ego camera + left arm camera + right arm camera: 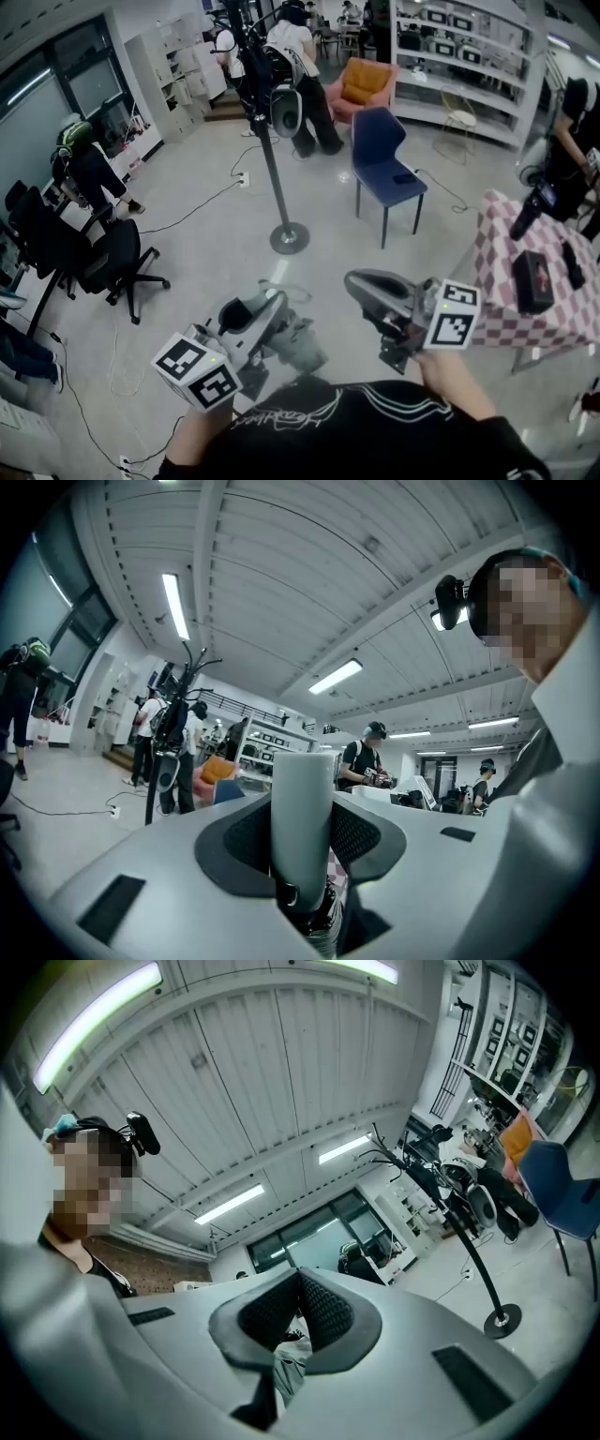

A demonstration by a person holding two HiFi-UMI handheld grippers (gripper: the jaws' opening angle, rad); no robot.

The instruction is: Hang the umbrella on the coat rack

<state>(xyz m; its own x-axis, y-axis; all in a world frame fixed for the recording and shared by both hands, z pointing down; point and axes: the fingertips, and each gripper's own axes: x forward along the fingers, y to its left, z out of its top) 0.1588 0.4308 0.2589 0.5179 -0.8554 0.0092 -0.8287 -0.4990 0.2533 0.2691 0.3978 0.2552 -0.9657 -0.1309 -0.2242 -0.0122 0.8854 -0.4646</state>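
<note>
Closest in, the left gripper (274, 314) is clamped on the pale cylindrical handle (302, 827) of the grey folded umbrella (296, 348). The handle stands upright between the dark ribbed pads. In the head view the umbrella's bunched fabric hangs just below and to the right of that gripper. A thin loop (289, 292) shows near its tip, possibly the strap, though it is too small to be sure.

Beside it, the right gripper (362, 282) has its jaws pressed together with nothing visibly between the pads. It sits close to the umbrella, and I cannot tell whether it touches it.

Bare grey floor lies ahead of both grippers. The tall black coat rack (272, 173) with its round base stands well beyond them. Its upper hooks already carry dark bags, and the umbrella is not among them. Just right of the rack is a blue chair (379, 157).

By my judgement the pick-up is done. The carry across to the rack, finding a free hook and slipping the strap or handle over it are all left to do.
</note>
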